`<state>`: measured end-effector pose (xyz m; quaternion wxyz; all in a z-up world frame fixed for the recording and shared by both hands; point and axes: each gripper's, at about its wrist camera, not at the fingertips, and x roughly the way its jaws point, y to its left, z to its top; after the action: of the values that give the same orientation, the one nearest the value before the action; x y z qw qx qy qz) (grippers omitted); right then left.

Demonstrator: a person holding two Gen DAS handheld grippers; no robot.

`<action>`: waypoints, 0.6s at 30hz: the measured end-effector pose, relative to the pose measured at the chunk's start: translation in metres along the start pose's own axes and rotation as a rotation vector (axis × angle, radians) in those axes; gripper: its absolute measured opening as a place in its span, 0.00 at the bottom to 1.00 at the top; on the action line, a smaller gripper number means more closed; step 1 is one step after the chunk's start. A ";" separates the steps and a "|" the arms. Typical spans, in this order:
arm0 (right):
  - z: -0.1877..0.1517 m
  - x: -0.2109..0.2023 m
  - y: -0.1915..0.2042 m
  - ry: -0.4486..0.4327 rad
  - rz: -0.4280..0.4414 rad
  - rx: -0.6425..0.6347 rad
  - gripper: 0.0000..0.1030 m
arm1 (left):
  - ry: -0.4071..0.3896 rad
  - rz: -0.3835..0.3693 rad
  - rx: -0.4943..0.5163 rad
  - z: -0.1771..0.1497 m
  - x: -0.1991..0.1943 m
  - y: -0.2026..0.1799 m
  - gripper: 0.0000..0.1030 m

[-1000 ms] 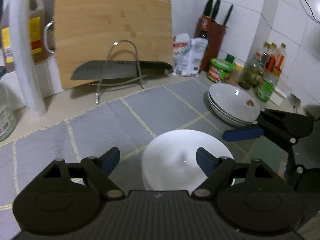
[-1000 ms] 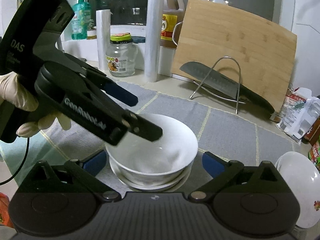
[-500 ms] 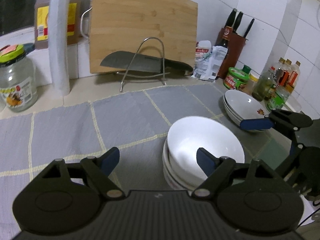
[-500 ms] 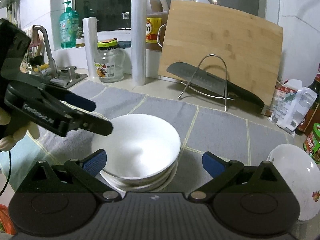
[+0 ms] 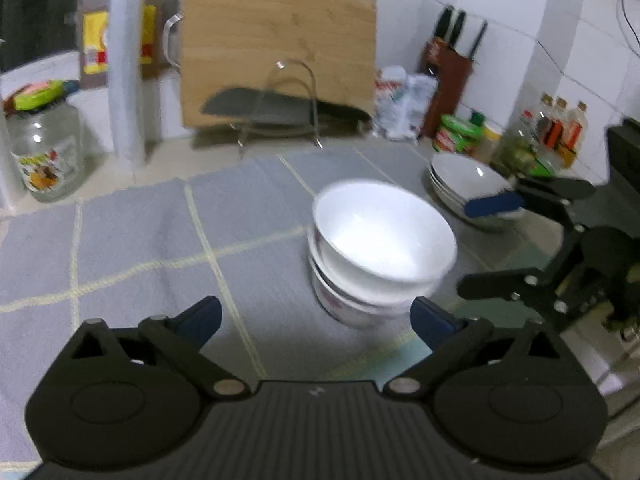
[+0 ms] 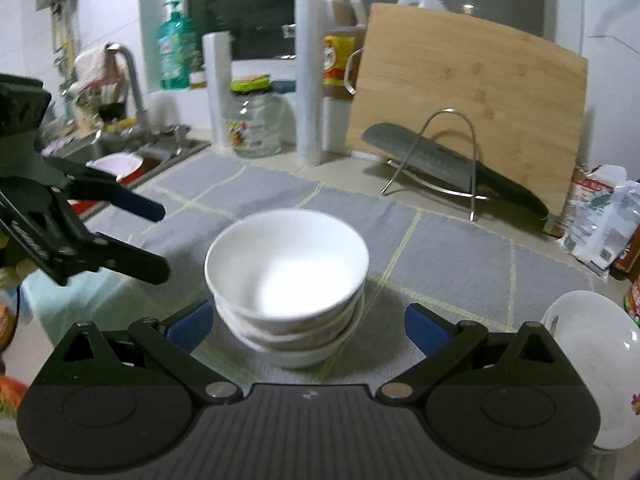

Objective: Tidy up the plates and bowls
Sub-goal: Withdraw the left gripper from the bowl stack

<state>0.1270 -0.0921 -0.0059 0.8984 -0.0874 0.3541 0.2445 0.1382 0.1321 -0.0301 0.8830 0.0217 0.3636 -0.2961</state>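
The bowls (image 6: 286, 280) sit in one stack on the grey mat (image 6: 452, 256), with the plates (image 5: 464, 184) stacked to the right. The left gripper (image 5: 316, 316) is opening with nothing in it. The right gripper (image 6: 308, 322) is spread wide and empty. The stacking looks about done; next, check for loose dishes
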 end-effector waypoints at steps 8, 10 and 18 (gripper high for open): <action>-0.027 0.033 -0.014 0.118 0.036 -0.043 1.00 | 0.098 0.023 0.024 -0.011 0.041 -0.022 0.97; -0.033 0.039 -0.019 0.138 0.046 -0.044 1.00 | 0.121 0.029 0.025 -0.013 0.054 -0.025 0.97; -0.052 0.052 -0.030 0.187 0.087 -0.081 1.00 | 0.174 0.075 0.126 -0.021 0.083 -0.044 0.97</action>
<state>0.1441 -0.1154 -0.0798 0.8457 -0.1309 0.4296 0.2881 0.1479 0.0587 -0.0918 0.8553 0.1162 0.4186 -0.2822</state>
